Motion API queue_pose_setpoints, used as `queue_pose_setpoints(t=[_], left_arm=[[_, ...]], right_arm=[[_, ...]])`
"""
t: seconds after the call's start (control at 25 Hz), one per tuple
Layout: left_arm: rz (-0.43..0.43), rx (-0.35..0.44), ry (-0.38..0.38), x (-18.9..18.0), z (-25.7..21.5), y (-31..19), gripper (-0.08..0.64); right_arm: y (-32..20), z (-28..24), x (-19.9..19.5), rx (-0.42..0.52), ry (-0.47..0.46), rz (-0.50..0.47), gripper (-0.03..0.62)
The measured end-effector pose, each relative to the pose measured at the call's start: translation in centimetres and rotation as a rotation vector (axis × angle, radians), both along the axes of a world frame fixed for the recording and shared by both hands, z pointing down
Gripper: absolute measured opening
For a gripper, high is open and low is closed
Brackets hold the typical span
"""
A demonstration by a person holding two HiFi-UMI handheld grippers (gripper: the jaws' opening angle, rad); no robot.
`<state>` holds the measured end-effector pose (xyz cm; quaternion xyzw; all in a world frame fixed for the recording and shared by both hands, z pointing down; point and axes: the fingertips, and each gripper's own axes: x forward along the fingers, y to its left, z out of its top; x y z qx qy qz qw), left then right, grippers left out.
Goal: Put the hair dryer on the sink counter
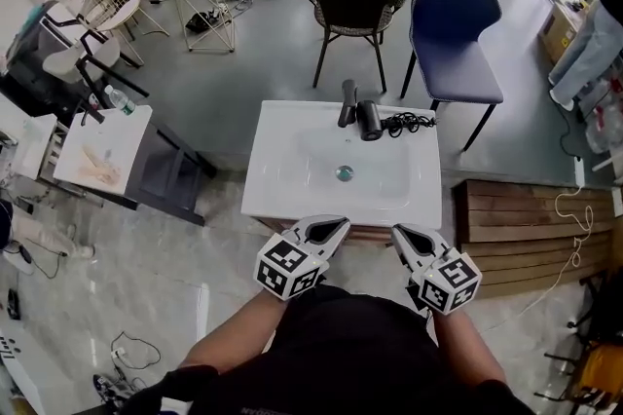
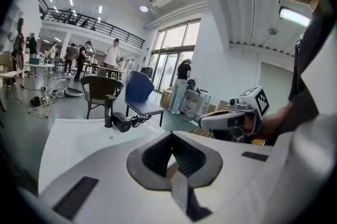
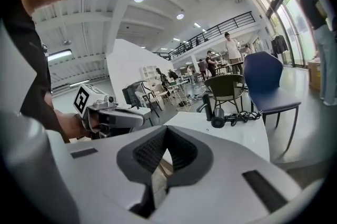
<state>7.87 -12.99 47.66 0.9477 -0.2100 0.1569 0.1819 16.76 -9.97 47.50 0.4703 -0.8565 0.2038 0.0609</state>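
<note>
The black hair dryer (image 1: 370,121) lies on the back of the white sink counter (image 1: 282,179), beside the black faucet (image 1: 347,103), its cord (image 1: 411,122) coiled to the right. Both grippers hover at the counter's near edge, close to my body and far from the dryer. My left gripper (image 1: 334,227) is shut with nothing in it, and so is my right gripper (image 1: 400,237). The left gripper view shows the jaws (image 2: 172,173) closed, with the dryer (image 2: 122,123) far ahead. From the right gripper (image 3: 158,175) the dryer (image 3: 217,120) also lies far off.
A wicker chair (image 1: 352,18) and a blue chair (image 1: 453,23) stand behind the sink. Wooden steps (image 1: 516,228) lie to the right, and a small white table (image 1: 102,150) stands to the left. A person (image 1: 589,43) stands at the far right.
</note>
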Motion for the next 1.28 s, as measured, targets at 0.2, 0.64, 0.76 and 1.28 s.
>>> queue_pose_setpoints(t=[0.2,0.64,0.76,1.28], left_arm=[[-0.024,0.000,-0.003,1.4,-0.2,3.0,0.000],[-0.042,0.000,-0.030,0.0,0.1,5.6,0.000],[-0.011,0.004,-0.028,-0.3,-0.4,4.9,0.000],[0.076,-0.011,-0.042,-4.0,-0.4,3.3,0.000]], right_arm=[[2.9,0.6,0.9,-0.014,-0.004,-0.033,0.003],[5.2,1.1,0.3,-0.044,-0.017,-0.040,0.003],[4.5,1.1,-0.2,-0.057,-0.029,-0.005,0.003],[2.9,0.8,-6.0,-0.063,0.003,0.020,0.003]])
